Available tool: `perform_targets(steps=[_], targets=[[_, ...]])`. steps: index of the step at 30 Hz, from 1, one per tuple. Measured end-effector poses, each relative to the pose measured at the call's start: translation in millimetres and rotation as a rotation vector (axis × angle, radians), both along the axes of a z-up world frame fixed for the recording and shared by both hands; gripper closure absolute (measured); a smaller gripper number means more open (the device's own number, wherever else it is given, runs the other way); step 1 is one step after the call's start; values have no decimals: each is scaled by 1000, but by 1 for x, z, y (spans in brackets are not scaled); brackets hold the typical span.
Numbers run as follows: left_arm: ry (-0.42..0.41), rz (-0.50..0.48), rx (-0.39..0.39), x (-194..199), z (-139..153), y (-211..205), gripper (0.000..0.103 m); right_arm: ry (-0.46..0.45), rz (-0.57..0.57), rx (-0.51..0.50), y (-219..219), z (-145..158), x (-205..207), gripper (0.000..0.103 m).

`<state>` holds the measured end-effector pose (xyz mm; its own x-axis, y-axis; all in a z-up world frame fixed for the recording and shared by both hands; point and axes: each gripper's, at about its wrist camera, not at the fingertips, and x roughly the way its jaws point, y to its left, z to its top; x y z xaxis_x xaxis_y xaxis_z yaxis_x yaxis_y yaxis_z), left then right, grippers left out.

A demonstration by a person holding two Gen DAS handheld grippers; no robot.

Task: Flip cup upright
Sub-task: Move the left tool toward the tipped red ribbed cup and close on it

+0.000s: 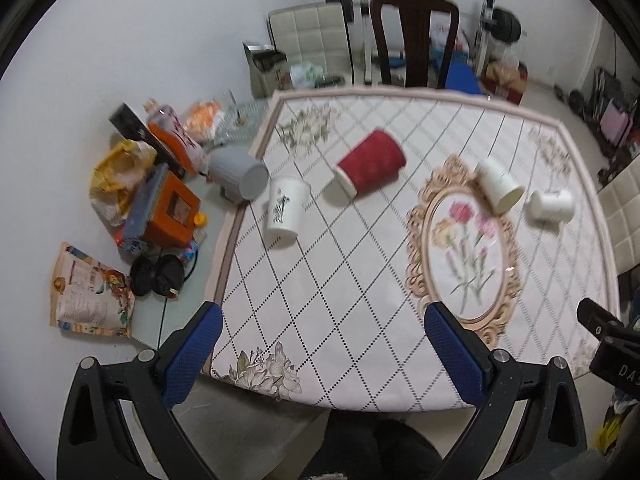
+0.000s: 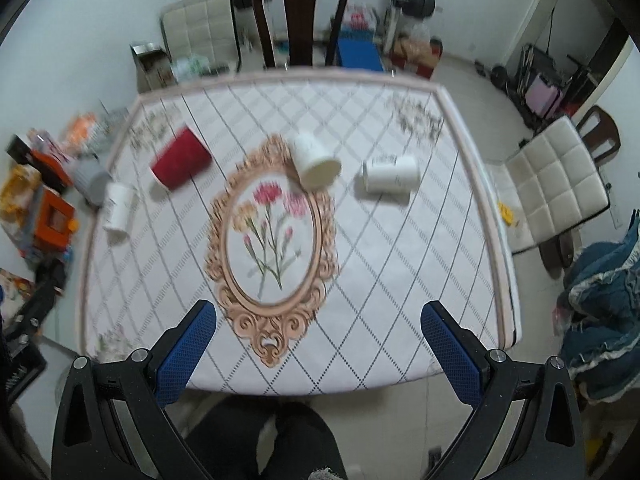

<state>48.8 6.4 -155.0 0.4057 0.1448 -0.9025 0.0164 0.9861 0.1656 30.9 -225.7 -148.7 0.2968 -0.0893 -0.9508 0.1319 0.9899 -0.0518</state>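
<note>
Several cups rest on a floral mat (image 1: 360,280) (image 2: 380,280). A red cup (image 1: 370,166) (image 2: 181,159) lies on its side at the far left. A cream cup (image 1: 499,186) (image 2: 314,160) lies on its side by the oval frame. A white cup (image 1: 551,205) (image 2: 391,174) lies on its side to the right. A white printed cup (image 1: 285,211) (image 2: 117,207) stands at the left edge. A grey cup (image 1: 239,174) (image 2: 91,180) lies beside it. My left gripper (image 1: 322,320) and right gripper (image 2: 318,316) are open, empty, near the mat's front edge.
Clutter lies left of the mat: an orange box (image 1: 170,212), a yellow bag (image 1: 116,172), a snack packet (image 1: 90,292), black headphones (image 1: 157,274). A dark wooden chair (image 2: 302,20) stands behind the table. A padded cream chair (image 2: 556,184) stands to the right.
</note>
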Motion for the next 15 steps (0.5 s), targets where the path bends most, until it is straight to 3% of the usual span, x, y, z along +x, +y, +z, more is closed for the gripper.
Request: perform_targets(steps=[8, 15], targets=[[124, -60, 26, 55, -58, 5, 0, 158, -23, -7, 14, -97, 50, 0], [177, -178, 68, 116, -91, 0, 0, 264, -38, -11, 30, -150, 95, 0]])
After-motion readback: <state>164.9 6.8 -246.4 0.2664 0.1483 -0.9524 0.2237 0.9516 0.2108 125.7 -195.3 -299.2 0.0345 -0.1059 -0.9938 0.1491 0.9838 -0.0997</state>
